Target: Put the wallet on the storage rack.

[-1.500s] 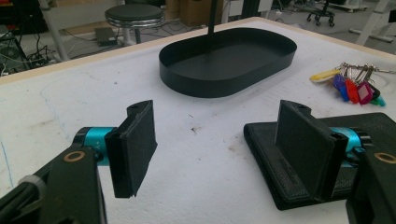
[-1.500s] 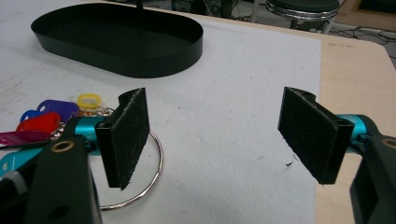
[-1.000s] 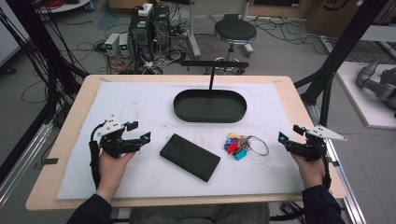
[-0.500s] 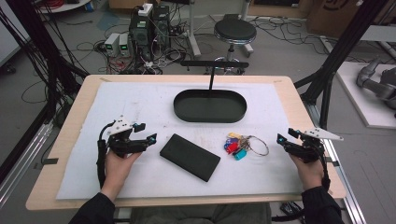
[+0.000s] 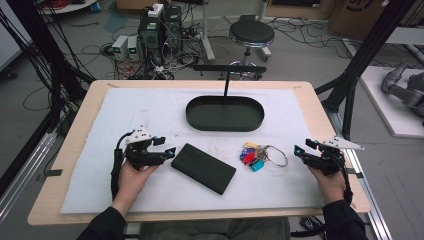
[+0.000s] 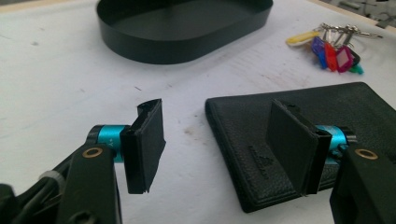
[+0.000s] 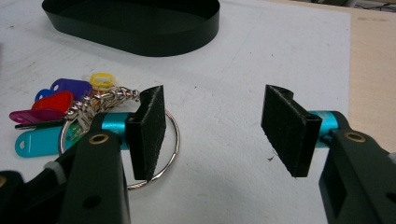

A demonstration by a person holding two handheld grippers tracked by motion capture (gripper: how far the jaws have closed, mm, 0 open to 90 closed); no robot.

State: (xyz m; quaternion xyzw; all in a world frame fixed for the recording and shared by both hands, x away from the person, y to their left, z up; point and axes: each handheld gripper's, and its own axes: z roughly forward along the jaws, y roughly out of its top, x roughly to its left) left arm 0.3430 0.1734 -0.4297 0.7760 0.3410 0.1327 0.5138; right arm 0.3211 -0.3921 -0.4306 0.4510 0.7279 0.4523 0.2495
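left gripper [image 5: 167, 152] closing in on the wallet's [image 5: 203, 168] near-left corner, jaws spread and narrowing; right gripper [image 5: 301, 151] spread by the keys [image 5: 254, 156]; next, pinch.

Grey floor [image 5: 310, 55], round stool [image 5: 251, 34], tangled cables [image 5: 105, 50], wooden table [image 5: 70, 130]

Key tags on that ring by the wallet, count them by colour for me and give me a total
Key tags, as far as the gripper views show:
Yellow: 1
Purple: 1
Blue: 1
Red: 1
Magenta: 1
Teal: 1
Total: 6
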